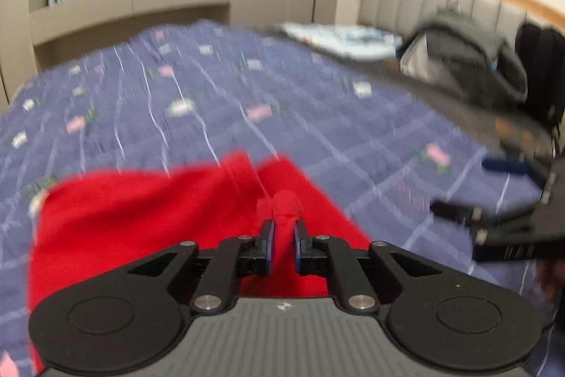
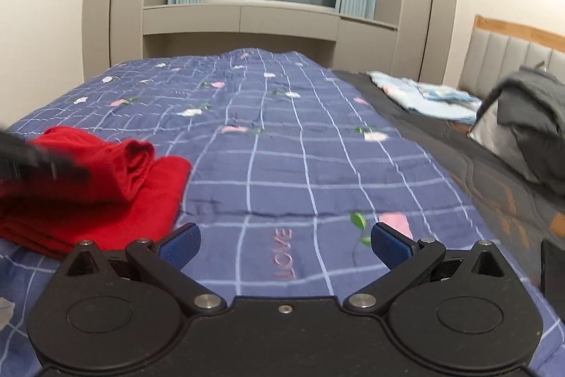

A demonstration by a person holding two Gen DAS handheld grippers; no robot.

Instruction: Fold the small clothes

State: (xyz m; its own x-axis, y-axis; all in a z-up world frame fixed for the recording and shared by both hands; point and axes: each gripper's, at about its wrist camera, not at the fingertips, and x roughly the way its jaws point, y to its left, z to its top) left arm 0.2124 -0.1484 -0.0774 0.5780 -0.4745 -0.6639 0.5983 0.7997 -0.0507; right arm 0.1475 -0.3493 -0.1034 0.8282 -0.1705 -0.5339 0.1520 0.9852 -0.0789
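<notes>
A red garment (image 1: 141, 218) lies partly folded on the blue checked quilt (image 1: 247, 87). My left gripper (image 1: 283, 228) has its jaws a narrow way apart, and a bunched fold of the red cloth fills the gap and touches both pads. The right wrist view shows the garment (image 2: 152, 200) at the left, one layer rolled over another, with the blurred left gripper (image 2: 35, 161) above it. My right gripper (image 2: 284, 241) stands wide open over bare quilt (image 2: 300, 147), to the right of the garment, with nothing between its fingers. It also shows as a dark blur (image 1: 494, 228) in the left wrist view.
A folded light-blue cloth (image 2: 423, 98) and a grey bundle (image 2: 522, 122) lie on the dark sheet by the padded headboard (image 2: 512, 59) at the right. A dark bag (image 1: 540, 66) stands at the far right. Cabinets and a window are beyond the bed's far end.
</notes>
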